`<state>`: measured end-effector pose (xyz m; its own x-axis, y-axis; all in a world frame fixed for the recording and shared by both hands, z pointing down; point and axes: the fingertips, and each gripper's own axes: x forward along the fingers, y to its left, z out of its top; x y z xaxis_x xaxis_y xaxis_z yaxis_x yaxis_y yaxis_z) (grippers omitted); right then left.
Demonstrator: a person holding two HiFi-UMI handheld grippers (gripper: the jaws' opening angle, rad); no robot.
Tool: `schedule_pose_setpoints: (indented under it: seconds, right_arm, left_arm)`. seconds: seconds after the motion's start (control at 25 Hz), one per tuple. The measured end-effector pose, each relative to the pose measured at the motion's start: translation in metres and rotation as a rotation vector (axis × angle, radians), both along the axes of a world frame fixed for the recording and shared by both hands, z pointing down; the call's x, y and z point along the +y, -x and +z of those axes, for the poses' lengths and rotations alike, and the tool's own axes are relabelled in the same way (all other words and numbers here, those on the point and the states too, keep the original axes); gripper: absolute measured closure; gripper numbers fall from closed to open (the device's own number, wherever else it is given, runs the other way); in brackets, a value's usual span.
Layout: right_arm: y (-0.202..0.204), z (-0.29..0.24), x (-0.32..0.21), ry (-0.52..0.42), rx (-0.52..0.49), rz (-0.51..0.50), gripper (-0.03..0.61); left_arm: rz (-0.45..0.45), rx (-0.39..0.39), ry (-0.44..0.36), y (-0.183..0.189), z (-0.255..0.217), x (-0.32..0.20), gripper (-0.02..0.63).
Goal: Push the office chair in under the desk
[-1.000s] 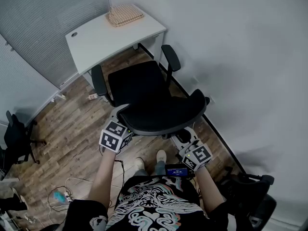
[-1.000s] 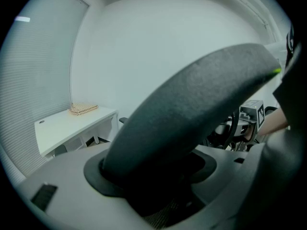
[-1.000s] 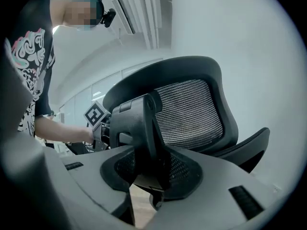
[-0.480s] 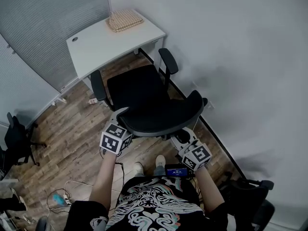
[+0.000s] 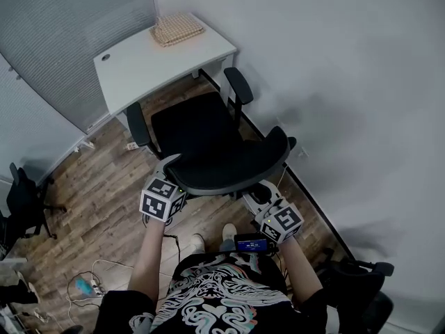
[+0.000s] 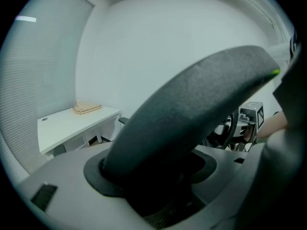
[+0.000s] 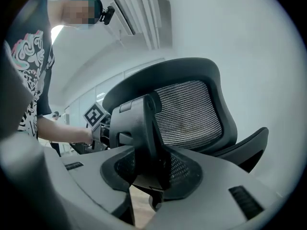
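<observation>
The black mesh-backed office chair [image 5: 208, 141] faces the white desk [image 5: 149, 61]; our left gripper [image 5: 171, 174] and right gripper [image 5: 261, 192] jaws pinch its backrest rim [image 5: 229, 179], steering a straight push.

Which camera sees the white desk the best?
The head view. It looks down on the whole desk, top and edges, with the woven mat on it. The left gripper view shows it small and far away, side-on, beside the chair back. The right gripper view does not show it.
</observation>
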<state>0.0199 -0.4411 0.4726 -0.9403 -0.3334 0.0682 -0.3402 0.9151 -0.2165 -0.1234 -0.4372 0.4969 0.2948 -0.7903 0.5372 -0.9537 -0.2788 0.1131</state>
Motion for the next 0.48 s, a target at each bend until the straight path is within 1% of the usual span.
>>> schedule_pose_setpoints:
  seconds: [0.08,0.24,0.48]
  right_arm:
    - [0.005,-0.001,-0.006,-0.003,-0.005,-0.011,0.471]
    - [-0.003,0.001,-0.01,-0.003,-0.007,-0.013,0.471]
    - [-0.003,-0.001,-0.015,-0.013,-0.015,-0.027,0.471]
  left_arm:
    - [-0.011,-0.005,-0.002,0.004,-0.001,-0.004,0.301]
    - [-0.022,0.0,-0.001,-0.003,0.002,-0.008,0.301]
    - [-0.036,0.001,-0.003,-0.002,0.0,-0.011,0.301]
